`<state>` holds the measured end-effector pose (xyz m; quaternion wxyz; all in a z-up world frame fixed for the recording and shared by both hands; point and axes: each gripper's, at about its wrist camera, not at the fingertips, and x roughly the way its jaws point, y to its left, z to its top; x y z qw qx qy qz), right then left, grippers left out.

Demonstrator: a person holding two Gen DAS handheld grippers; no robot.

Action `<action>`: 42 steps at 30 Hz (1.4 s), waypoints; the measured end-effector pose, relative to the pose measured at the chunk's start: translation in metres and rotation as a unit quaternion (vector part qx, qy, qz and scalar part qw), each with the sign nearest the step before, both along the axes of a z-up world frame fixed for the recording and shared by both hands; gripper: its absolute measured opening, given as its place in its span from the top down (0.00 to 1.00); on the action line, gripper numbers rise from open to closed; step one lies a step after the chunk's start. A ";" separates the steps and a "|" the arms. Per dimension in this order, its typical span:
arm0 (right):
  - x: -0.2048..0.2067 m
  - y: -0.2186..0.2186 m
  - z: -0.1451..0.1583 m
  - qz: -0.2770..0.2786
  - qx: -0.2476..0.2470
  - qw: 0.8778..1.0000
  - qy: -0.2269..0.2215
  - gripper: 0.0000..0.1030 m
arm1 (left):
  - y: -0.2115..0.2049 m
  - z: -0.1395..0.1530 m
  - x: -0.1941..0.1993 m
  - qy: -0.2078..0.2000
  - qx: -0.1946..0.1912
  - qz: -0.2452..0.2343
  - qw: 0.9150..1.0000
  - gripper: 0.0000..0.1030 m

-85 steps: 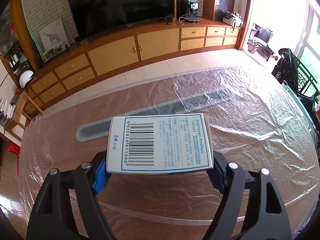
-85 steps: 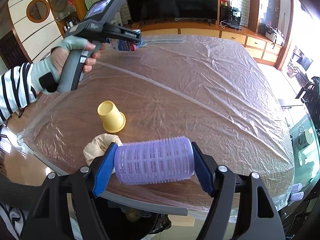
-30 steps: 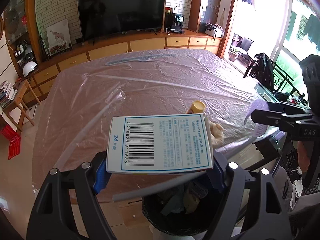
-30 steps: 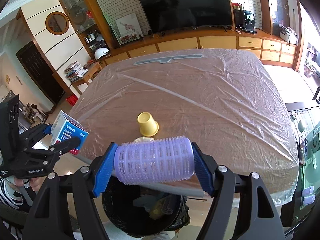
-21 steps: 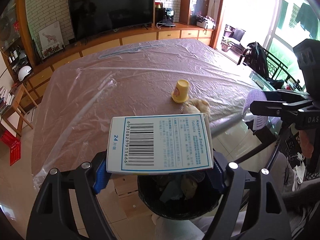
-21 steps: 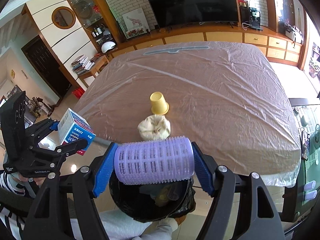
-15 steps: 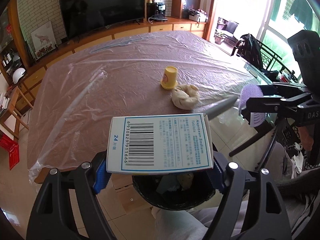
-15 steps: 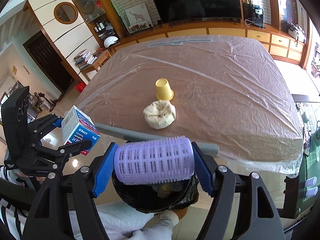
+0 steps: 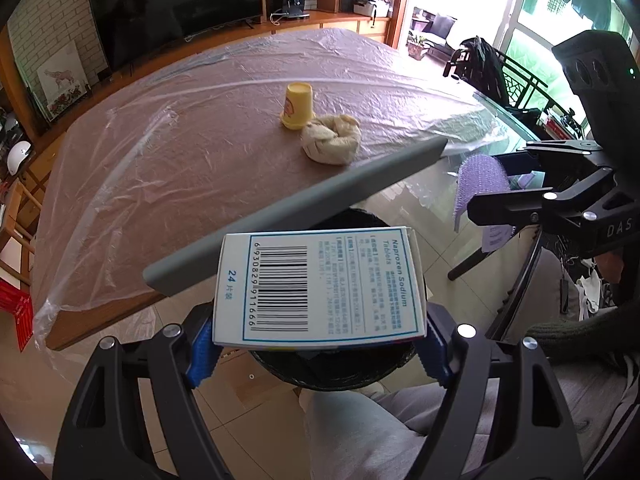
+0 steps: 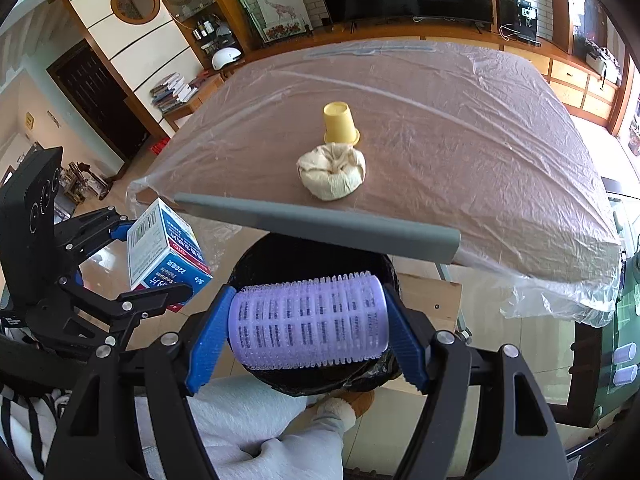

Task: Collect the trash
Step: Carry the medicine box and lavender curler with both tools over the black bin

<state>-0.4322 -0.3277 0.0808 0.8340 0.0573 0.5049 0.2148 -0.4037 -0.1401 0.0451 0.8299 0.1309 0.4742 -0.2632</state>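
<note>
My left gripper (image 9: 318,344) is shut on a white and blue tablet box (image 9: 318,286), barcode side up, above the black trash bin (image 9: 332,372). The box also shows in the right wrist view (image 10: 160,248). My right gripper (image 10: 308,332) is shut on a purple hair roller (image 10: 308,322), held over the bin's mouth (image 10: 312,256). The roller also shows in the left wrist view (image 9: 480,180). An upturned yellow cup (image 10: 340,122) and a crumpled cream wad (image 10: 332,176) sit on the plastic-covered table (image 10: 460,140) beyond the bin.
A grey bar (image 10: 316,224) runs along the table's near edge above the bin. The person's grey-trousered leg (image 10: 248,432) is below the grippers. A TV cabinet (image 9: 180,4) stands behind the table, a black chair (image 9: 484,68) at the right.
Both grippers have pulled back from the table and come lower over the bin, each still holding its item. The bin now sits right under both.
</note>
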 end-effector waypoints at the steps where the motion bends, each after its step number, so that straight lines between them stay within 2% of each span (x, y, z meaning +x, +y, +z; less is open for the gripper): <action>1: 0.000 0.001 -0.002 0.001 -0.003 1.000 0.001 0.31 | -0.001 -0.004 -0.001 0.003 0.003 -0.001 1.000 0.23; 20: 0.017 0.026 -0.043 -0.010 -0.047 0.999 0.012 0.31 | -0.003 -0.054 0.012 0.042 0.043 0.016 0.998 0.23; 31: 0.025 0.028 -0.065 -0.015 -0.050 0.998 0.028 0.31 | -0.006 -0.071 0.021 0.054 0.054 0.020 0.997 0.23; 42: 0.028 0.024 -0.078 -0.024 -0.047 0.998 0.038 0.31 | -0.010 -0.075 0.026 0.058 0.058 0.021 0.996 0.23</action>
